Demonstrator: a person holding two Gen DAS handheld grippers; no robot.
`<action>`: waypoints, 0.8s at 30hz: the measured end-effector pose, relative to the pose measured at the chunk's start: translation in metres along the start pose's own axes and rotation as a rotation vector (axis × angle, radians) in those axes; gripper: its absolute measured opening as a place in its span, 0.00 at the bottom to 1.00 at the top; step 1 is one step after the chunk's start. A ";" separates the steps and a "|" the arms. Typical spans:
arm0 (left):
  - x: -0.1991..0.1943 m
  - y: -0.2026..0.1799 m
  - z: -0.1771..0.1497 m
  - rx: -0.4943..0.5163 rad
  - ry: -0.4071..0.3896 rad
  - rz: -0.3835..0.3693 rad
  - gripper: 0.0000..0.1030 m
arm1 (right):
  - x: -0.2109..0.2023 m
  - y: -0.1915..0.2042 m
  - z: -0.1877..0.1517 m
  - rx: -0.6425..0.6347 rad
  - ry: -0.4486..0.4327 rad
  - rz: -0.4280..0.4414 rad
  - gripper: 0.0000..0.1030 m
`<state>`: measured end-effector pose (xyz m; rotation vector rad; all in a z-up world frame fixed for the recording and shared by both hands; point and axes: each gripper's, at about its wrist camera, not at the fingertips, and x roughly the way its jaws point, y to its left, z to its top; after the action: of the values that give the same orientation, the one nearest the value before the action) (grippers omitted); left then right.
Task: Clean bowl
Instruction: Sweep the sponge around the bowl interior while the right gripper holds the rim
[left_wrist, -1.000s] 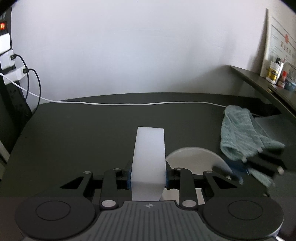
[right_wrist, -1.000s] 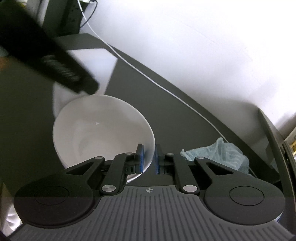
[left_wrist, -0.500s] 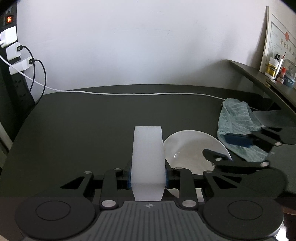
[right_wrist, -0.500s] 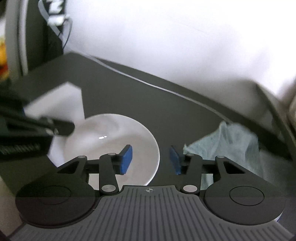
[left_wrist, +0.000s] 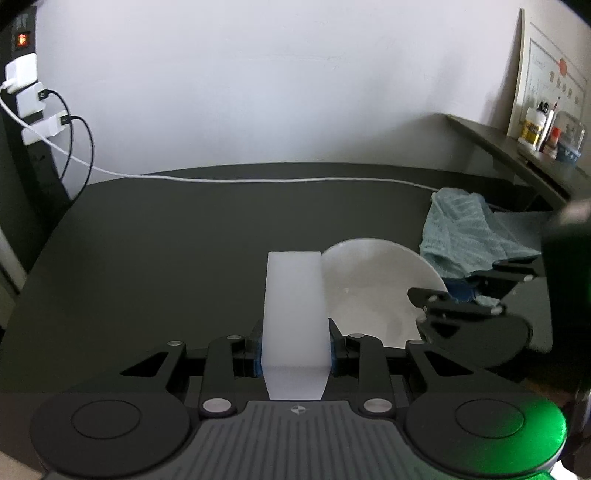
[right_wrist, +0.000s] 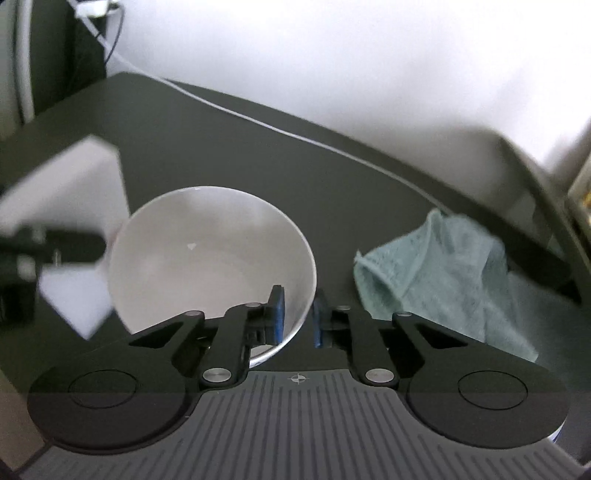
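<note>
The left gripper (left_wrist: 294, 350) holds a white sponge block (left_wrist: 294, 314) between its fingers (left_wrist: 256, 352), clamped at the block's lower part, with the block standing out ahead of them. That grip is unchanged from half a second ago.

The white bowl (right_wrist: 207, 254) sits on the dark surface (left_wrist: 166, 240), just right of the sponge in the left wrist view, where it now reaches further up the picture than before. Half a second ago the right gripper (right_wrist: 298, 319) had its fingers spread wide, short of the bowl. Now they are drawn narrow and straddle the bowl's near right rim, one blue pad (right_wrist: 277, 314) inside the bowl and the other outside. Whether the pads actually press on the rim cannot be told; a slim gap seems to show on the outer side.

In the left wrist view the right gripper (left_wrist: 458, 291) shows at the bowl's right edge. A pale green cloth (right_wrist: 443, 273) lies crumpled on the surface to the right of the bowl, apart from it. A white cable (left_wrist: 258, 180) runs along the back of the surface toward the plugs (left_wrist: 31, 99) at the left wall.
</note>
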<state>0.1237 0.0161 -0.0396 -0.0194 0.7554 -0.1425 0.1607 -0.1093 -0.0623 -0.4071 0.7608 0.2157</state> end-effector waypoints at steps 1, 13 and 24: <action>0.003 0.002 0.003 0.010 -0.002 -0.008 0.27 | 0.000 0.002 -0.001 -0.031 -0.011 0.004 0.13; 0.019 0.003 0.013 0.036 0.010 -0.032 0.27 | -0.003 -0.002 0.003 -0.055 -0.018 0.063 0.13; 0.012 0.003 0.013 0.027 -0.015 -0.015 0.28 | -0.013 -0.018 0.004 0.152 0.078 0.142 0.36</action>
<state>0.1418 0.0170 -0.0386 -0.0003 0.7387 -0.1665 0.1599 -0.1245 -0.0453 -0.2185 0.8777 0.2745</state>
